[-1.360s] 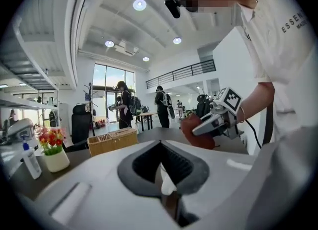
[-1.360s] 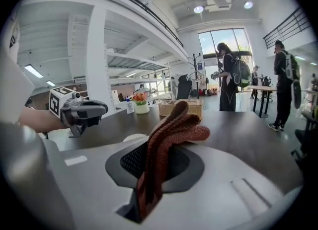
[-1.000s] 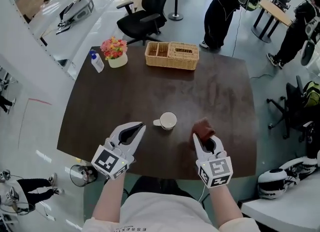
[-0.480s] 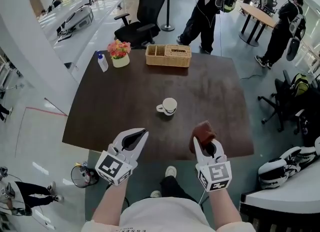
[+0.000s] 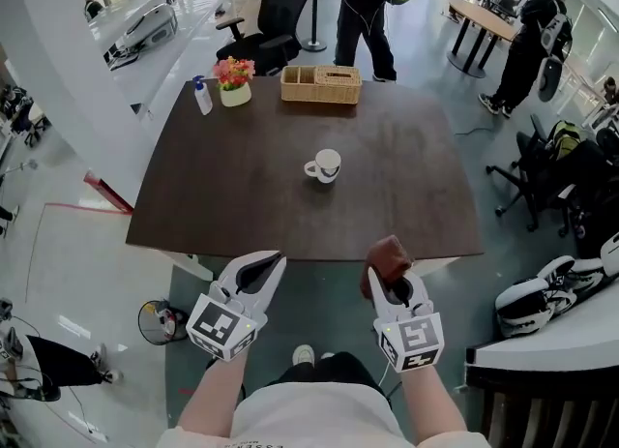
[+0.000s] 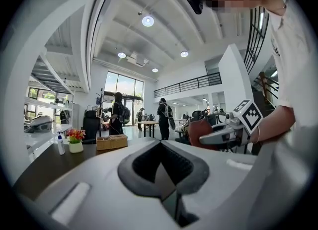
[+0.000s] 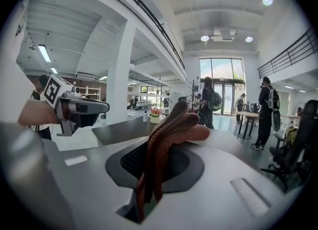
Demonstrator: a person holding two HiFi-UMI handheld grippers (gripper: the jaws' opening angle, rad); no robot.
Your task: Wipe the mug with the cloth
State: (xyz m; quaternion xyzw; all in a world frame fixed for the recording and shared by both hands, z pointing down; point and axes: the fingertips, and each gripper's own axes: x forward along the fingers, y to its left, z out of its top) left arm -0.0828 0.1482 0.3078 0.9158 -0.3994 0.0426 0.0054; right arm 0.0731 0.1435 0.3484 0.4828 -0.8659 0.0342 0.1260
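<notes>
Dark brown wood, matt and faintly streaked, makes up the bench (image 5: 222,194), which stands in a bright hall with a pale glossy floor and people standing beyond its far edge. At that far edge sits a rectangular wicker basket (image 5: 321,84); its left part is open and divided, its right part looks covered by a woven lid, and its contents cannot be made out. Left of it a white pot holds pink and orange flowers (image 5: 233,73), with a white spray bottle (image 5: 202,96) just beside. The white mug (image 5: 325,165) stands upright near the bench's middle, mouth up, its handle pointing to the person's left.

Both claws hang off the near edge, over the floor and well apart from the mug. The left claw (image 5: 277,260) is pressed together with nothing between its grey, ribbed pads. The right claw (image 5: 391,280) pinches the cloth (image 5: 389,258), a rust-brown knitted fabric folded in thick ribs that run up along the jaws and flop over past the tips.
</notes>
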